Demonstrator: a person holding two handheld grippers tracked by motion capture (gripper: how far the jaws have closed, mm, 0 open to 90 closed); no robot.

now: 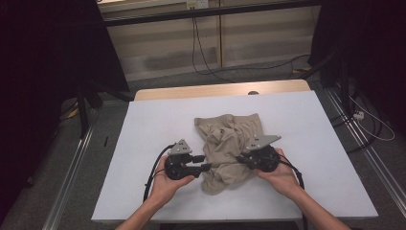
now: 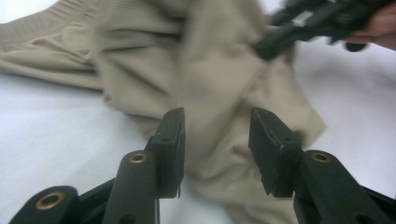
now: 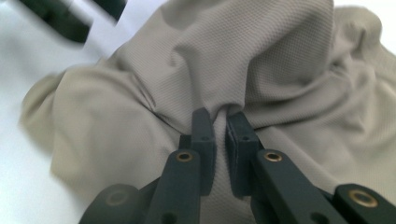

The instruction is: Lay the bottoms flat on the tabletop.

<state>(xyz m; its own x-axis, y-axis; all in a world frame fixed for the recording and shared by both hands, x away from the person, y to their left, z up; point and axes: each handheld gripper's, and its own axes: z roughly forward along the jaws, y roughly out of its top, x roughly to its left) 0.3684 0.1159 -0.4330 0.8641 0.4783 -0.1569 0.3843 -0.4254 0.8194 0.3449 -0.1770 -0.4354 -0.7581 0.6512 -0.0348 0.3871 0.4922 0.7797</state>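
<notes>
Beige cloth: a crumpled cloth (image 1: pixel 229 146) is seen bunched near the middle of the table (image 1: pixel 143 143), toward the person's side; ribbed hem seen at far edge in the left gripper view (image 2: pixel 70 42).
Cloth texture: fine knit weave is shown in the right gripper view (image 3: pixel 261 60), piled in folds.
Left hand: the left hand (image 1: pixel 167 184) is cupped under the gripper body from the near side, forearm entering from the bottom edge.
Left gripper: the left gripper (image 1: pixel 207 163) is held level, pointed sideways at the cloth's left edge; jaws are parted to a middling gap, nothing pinched; cloth lies just past and below the tips (image 2: pixel 217 135).
Right hand: the right hand (image 1: pixel 282 177) is wrapped around the gripper from the near right, wrist angled inward.
Right gripper: the right gripper (image 1: pixel 239 158) is pointed left into the cloth's right side; jaws are drawn narrow, with a fold of cloth nipped between the tips (image 3: pixel 221 119).
Grippers, relation: they face each other across the cloth's near half, well apart; the right gripper is seen blurred at top right of the left gripper view (image 2: pixel 322 21).
Cables: a black cable (image 1: pixel 155 167) is looped off the left gripper onto the table.
Surroundings: a wooden edge (image 1: pixel 191 91) shows beyond the table's far side; floor cables (image 1: pixel 206 62) and dark curtains (image 1: pixel 48 57) are behind.
Obstruction: nothing lies between either gripper and the cloth.
</notes>
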